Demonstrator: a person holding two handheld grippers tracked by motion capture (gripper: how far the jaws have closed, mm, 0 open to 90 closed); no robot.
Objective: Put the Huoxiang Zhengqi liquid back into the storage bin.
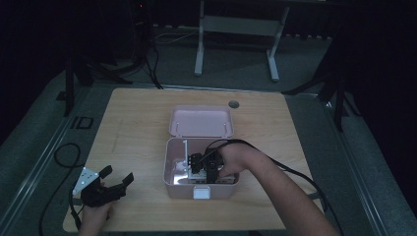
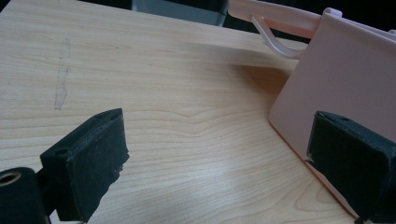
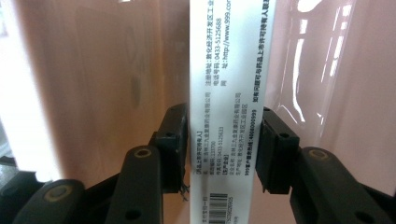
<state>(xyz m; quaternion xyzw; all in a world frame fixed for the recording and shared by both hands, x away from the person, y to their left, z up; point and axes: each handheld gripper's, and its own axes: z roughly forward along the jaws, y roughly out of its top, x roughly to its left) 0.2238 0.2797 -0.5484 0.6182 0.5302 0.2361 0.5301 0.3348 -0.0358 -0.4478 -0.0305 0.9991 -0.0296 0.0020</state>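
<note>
1. Two grippers at work over a light wooden desk (image 1: 137, 123), dim room beyond.
2. Pink plastic box (image 1: 169, 184) near the middle of the desk, toward the front edge, open; lid (image 1: 200, 121) thrown back flat toward the far edge, white latch (image 1: 201, 192) on the front wall.
3. Right gripper (image 1: 204, 162) down inside the box, reached in from the right front, hand (image 1: 235, 161) wrapped round its body, black cable (image 1: 275, 164) looping back along the forearm.
4. Fingers (image 3: 175, 140) of the right gripper closed on a narrow white carton (image 3: 226, 93), one pad against each long side; carton printed in small black text with a barcode at its lower end, pink box wall behind it in the right gripper view.
5. Carton inside the box, seen in the high view as a pale shape under the right gripper; whether resting on the bottom or lifted, cannot tell.
6. Left gripper (image 1: 118, 178) near the front left corner of the desk, held in the left hand (image 1: 93, 216), grey plate (image 1: 84, 179) on top.
7. Fingers (image 2: 88, 158) of the left gripper spread wide, nothing between them but bare desk; pointed toward the box, whose pink side wall fills the right of the left gripper view, apart from it.
</note>
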